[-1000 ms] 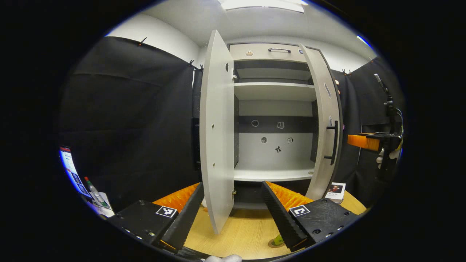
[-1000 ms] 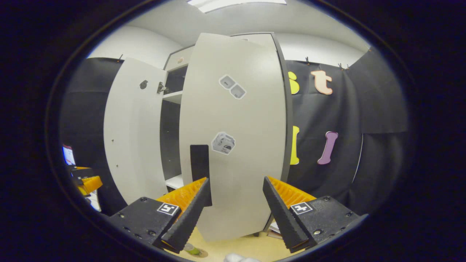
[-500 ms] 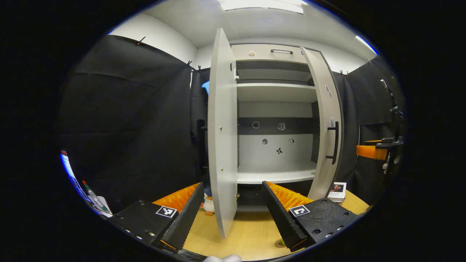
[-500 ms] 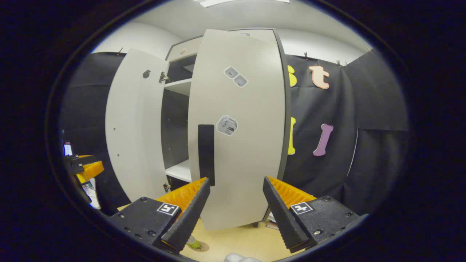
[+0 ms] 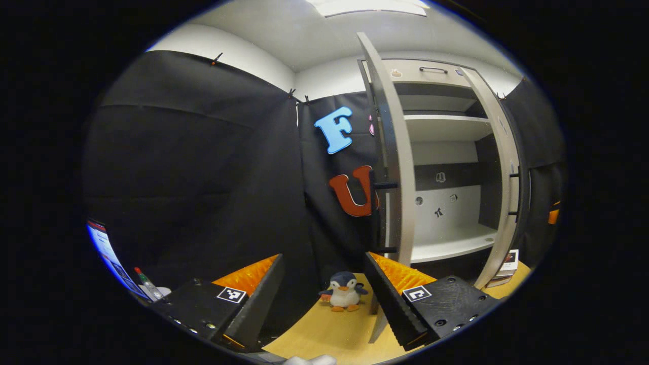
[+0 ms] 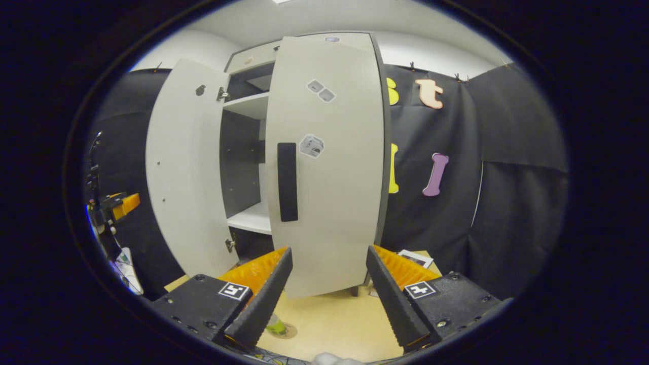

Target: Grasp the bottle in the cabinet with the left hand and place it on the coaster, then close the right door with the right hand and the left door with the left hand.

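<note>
The cabinet's left door [image 5: 398, 152] shows nearly edge-on, and my left gripper [image 5: 324, 299] hangs open low beside its outer side, nothing between the fingers. Behind it the cabinet shelves [image 5: 446, 246] are bare. My right gripper [image 6: 327, 299] is open in front of the right door [image 6: 329, 167], a short way off its black handle [image 6: 287, 181]. That door stands partly open, the left door [image 6: 182, 167] wide open. A green bottle [image 6: 276, 326] stands on a round coaster [image 6: 289, 332] on the table, half hidden by my right gripper's finger. The left gripper [image 6: 121, 203] shows far left.
A small penguin plush [image 5: 344, 296] sits on the wooden table [image 5: 329, 329] left of the cabinet. A book [image 5: 508, 261] lies by the right door's foot, also the book [image 6: 416, 257] behind my right gripper. A pen [image 5: 144, 281] stands at the far left.
My left gripper has swung left around the left door's edge to its outer side. My right gripper has drawn back from the right door, whose handle now sits higher in view.
</note>
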{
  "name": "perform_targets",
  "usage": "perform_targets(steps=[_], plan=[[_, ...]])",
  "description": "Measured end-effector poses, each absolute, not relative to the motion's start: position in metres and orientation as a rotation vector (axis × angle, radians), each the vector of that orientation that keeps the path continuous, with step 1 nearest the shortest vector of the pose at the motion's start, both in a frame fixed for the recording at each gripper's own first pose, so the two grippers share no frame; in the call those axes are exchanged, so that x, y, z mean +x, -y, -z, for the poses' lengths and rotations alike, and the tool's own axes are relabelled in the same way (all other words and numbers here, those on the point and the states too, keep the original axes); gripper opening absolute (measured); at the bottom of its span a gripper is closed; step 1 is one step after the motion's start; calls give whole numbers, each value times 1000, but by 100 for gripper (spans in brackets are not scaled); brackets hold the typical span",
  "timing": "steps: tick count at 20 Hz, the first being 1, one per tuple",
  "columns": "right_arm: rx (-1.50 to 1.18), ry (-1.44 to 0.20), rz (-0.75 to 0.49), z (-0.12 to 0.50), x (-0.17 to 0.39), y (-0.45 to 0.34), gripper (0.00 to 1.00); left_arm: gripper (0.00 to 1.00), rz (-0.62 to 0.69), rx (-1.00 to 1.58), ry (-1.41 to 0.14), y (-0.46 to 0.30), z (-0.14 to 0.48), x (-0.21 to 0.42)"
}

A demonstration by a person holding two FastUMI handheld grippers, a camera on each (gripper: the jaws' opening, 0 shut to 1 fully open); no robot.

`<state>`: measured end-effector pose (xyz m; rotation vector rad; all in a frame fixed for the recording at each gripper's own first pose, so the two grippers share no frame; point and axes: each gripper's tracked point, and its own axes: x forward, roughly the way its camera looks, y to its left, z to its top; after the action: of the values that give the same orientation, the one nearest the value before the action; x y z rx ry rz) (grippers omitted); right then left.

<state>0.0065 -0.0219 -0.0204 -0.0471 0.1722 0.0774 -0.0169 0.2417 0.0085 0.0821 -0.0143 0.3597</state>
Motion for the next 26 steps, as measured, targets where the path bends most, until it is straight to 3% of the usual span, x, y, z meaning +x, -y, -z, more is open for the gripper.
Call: perform_targets(steps=[6,13,21,22,24,25,26], plan=[[-57,-188,-29,23,-15,24,96,96,-353,76,47,-272,-23,31],[-24,-203,-48,32,-22,25,96,96,-337,69,67,-258,-37,54],[-2,-209,-103,33,-17,29,96,91,-325,80,53,-243,-43,57],[0,-207,-110,32,-18,29,96,87,-315,80,53,-236,-41,57],[-10,-202,-110,30,-18,35,96,96,-293,77,57,-221,-42,56],[-12,-201,-109,29,-18,37,96,96,-285,79,57,-213,-42,56],[-10,-200,-111,28,-18,39,96,87,-280,79,57,-206,-41,57]])
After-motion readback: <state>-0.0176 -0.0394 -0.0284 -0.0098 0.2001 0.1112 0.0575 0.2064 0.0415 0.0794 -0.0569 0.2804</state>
